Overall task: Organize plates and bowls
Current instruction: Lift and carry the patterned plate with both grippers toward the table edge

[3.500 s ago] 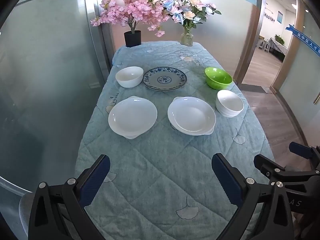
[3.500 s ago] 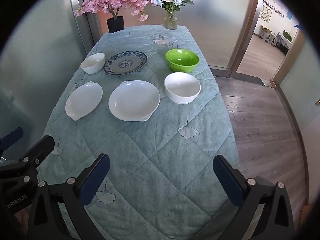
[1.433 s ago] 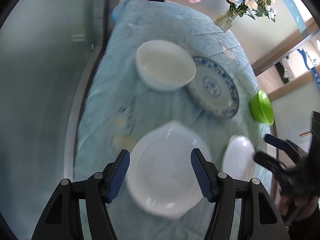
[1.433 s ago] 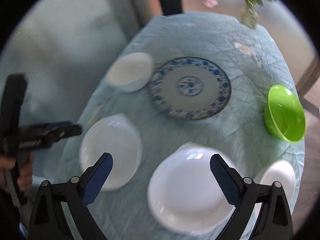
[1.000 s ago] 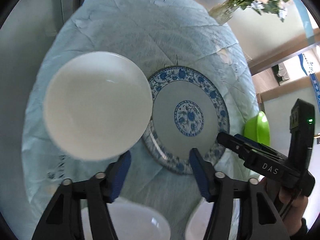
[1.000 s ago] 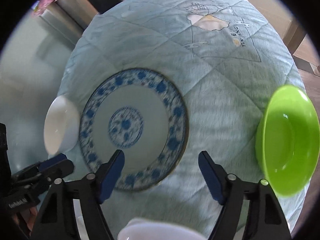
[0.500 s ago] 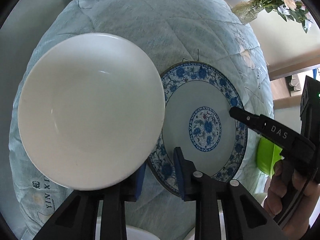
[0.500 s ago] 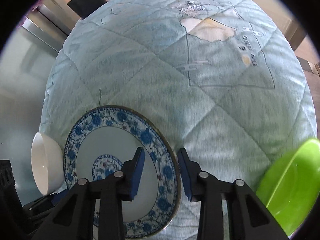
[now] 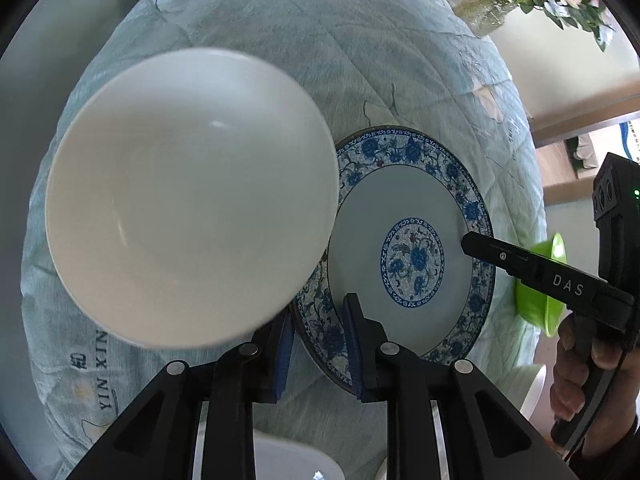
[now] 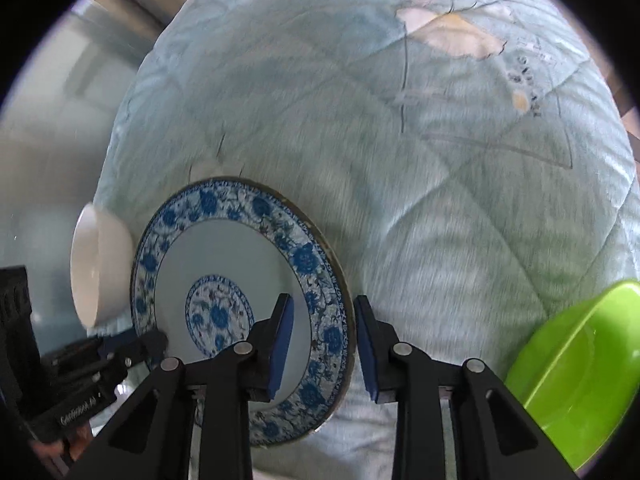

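My left gripper (image 9: 318, 344) has its jaws close together around the near rim of a white bowl (image 9: 192, 196), which looks raised and tilted over the table; the bowl also shows at the left of the right wrist view (image 10: 100, 268). Whether the pads press the rim is hard to tell. My right gripper (image 10: 324, 344) straddles the right rim of the blue-patterned plate (image 10: 224, 280), jaws narrowed but with a gap either side of the rim. The plate lies right of the bowl in the left wrist view (image 9: 412, 252), with the right gripper's finger (image 9: 520, 264) over it.
A green bowl (image 10: 580, 376) sits at the right of the plate. White plates (image 9: 288, 460) lie near the front edge. A glass vase of flowers (image 9: 492, 8) stands at the far end of the teal quilted tablecloth (image 10: 400, 120). Glass walls flank the left.
Both grippers moved in from the table's near end and narrowed. The left jaws closed around the white bowl's rim and the bowl rose; the right jaws closed in on the blue plate's rim.
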{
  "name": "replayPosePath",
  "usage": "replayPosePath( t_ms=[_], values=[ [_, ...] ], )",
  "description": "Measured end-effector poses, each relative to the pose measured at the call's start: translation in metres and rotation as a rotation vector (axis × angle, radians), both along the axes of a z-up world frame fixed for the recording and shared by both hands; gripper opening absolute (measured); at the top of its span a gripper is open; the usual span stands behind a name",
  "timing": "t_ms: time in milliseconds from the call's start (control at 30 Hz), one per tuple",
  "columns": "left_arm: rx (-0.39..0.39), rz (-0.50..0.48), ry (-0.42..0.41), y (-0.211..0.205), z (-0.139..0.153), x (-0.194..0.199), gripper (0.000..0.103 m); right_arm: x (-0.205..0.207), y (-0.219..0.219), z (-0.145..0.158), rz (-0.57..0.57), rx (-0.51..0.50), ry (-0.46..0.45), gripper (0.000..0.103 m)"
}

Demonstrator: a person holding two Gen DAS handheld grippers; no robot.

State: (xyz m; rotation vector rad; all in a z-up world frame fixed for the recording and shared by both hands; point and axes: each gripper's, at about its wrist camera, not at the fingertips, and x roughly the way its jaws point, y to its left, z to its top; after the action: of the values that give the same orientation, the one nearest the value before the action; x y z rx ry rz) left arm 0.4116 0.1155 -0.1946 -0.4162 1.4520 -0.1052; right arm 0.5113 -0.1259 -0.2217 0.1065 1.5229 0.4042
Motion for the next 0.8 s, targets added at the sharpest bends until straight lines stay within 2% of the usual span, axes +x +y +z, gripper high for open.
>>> replayPosePath(
  t_ms=[233, 400, 500, 700, 800],
  values=[
    [0.017, -0.004, -0.004, -0.005, 0.001, 0.004, 0.021, 0.003, 0.002, 0.003, -0.016, -0.017, -0.038, 0.03],
    [0.045, -0.021, -0.039, -0.009, 0.009, -0.001, 0.021, -0.007, -0.013, 0.004, -0.055, 0.022, -0.049, 0.022],
    [0.042, -0.02, -0.083, -0.01, 0.03, -0.009, 0.021, -0.021, -0.029, 0.022, -0.085, 0.048, -0.085, 0.016],
    [0.064, -0.045, -0.16, -0.02, 0.085, -0.03, 0.021, -0.053, -0.055, 0.072, -0.139, 0.114, -0.131, 0.015],
    [0.063, -0.054, -0.196, -0.024, 0.116, -0.052, 0.02, -0.076, -0.061, 0.099, -0.151, 0.13, -0.171, 0.015]
  ],
)
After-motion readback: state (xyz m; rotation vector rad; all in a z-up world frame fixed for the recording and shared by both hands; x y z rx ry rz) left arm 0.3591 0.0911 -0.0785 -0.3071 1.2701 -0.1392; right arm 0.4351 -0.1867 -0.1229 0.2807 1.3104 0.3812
